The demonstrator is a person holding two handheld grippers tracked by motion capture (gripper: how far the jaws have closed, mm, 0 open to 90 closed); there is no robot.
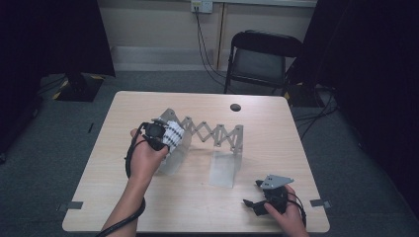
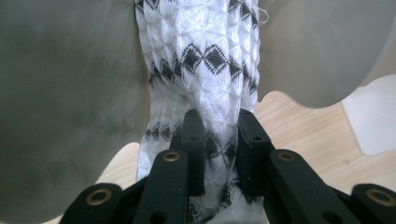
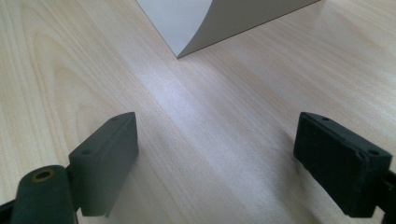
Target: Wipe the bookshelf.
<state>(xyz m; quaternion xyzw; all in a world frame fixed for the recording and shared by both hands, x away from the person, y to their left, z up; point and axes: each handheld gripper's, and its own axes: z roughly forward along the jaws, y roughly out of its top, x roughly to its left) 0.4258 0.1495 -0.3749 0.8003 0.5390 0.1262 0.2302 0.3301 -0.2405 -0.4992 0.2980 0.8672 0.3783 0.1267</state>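
Left claw (image 1: 165,137) grips the patterned cloth (image 2: 205,70) at the rack's (image 1: 217,134) left end; right claw (image 1: 258,195), open, rests near the worktop's (image 1: 148,197) near-right edge.

Light wooden table (image 1: 276,148) with a round dark hole (image 1: 235,107) near its far edge, black folding chair (image 1: 259,59) behind it, wall socket (image 1: 201,5) with cables (image 1: 207,54) trailing down, grey carpet floor (image 1: 44,163), black curtains (image 1: 49,34) at both sides
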